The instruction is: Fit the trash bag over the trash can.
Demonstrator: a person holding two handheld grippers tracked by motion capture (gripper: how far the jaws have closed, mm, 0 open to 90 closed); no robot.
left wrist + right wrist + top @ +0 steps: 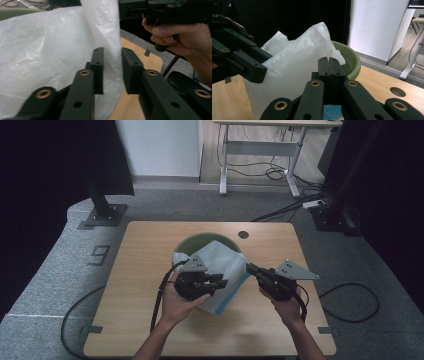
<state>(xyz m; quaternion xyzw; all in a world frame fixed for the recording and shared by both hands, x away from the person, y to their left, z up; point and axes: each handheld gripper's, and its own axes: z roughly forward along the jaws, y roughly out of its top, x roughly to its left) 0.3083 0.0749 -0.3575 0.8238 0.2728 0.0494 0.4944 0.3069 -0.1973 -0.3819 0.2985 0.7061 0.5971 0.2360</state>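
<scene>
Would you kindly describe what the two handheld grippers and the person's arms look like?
Both the left gripper and the right gripper are matte black with brass-coloured rivets, each topped by a grey three-cornered plate and trailing a black cable. The forearms are bare, with no sleeves showing.

1. thin white plastic bag (220, 265), crinkly and see-through-ish, with a blue strip along its lower edge, draped over the near rim of the bowl
2. green round bowl (192, 242), upright mid-table, mostly hidden behind the bag
</scene>
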